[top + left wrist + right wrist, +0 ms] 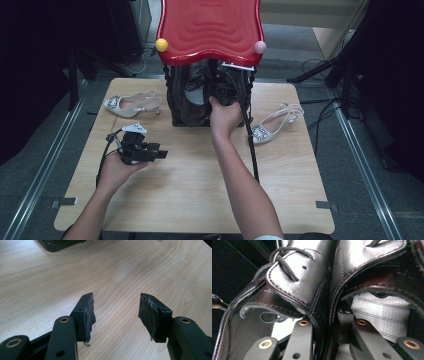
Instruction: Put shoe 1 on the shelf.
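Observation:
A pair of black leather lace-up shoes (192,97) stands in a black rack (172,107) under a red wavy top (210,27) at the table's far middle. My right gripper (223,92) reaches into the rack. In the right gripper view, one jaw sits inside each shoe, and my right gripper (325,321) is shut on the shoes' touching side walls (322,297). My left gripper (161,153) hovers low over the left part of the wooden table (200,200). Up close, my left gripper (116,312) is open with bare wood between its worn pads.
A white jewelled slingback heel (131,104) lies left of the rack and its mate (275,125) lies to the right. A yellow ball (161,45) and a pink ball (260,47) sit on the red top's front corners. Cables and stands crowd the floor around the table.

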Motion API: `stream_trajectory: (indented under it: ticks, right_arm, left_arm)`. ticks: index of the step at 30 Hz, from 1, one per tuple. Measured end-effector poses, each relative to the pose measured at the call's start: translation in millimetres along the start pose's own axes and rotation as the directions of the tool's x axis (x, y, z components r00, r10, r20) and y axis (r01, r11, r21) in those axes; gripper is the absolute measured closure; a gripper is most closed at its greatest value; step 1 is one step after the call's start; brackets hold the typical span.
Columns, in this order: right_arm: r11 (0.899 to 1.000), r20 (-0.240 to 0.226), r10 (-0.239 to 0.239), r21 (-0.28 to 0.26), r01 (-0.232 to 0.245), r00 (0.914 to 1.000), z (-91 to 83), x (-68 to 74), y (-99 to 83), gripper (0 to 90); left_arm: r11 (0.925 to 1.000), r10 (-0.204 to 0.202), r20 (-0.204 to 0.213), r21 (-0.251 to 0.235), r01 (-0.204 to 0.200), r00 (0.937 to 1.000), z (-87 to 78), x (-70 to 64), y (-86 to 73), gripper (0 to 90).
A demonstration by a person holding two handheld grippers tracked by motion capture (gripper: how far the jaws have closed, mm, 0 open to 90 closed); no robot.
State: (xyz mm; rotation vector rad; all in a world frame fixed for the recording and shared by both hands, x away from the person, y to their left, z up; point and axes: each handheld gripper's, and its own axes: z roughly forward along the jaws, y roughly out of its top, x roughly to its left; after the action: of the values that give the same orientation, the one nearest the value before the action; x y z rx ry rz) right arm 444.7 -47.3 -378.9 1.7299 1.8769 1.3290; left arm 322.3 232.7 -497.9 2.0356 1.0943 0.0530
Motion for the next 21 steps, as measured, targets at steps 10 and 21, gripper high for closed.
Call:
stream_trajectory:
  ticks: [10, 21]
  right_arm:
    - [0.997, 0.025, -0.017, 0.073, 0.015, 0.9996, 11.0, 16.2, -6.3, 67.2]
    - [0.996, -0.055, -0.032, 0.081, 0.037, 0.9979, 7.6, 12.4, -5.8, 54.7]
  left_arm:
    - [1.0, -0.003, 0.003, -0.009, 0.003, 1.0, -0.4, 0.2, 0.0, 46.5]
    - [0.9997, 0.005, 0.003, -0.022, -0.005, 1.0, -1.9, -0.4, 0.4, 46.7]
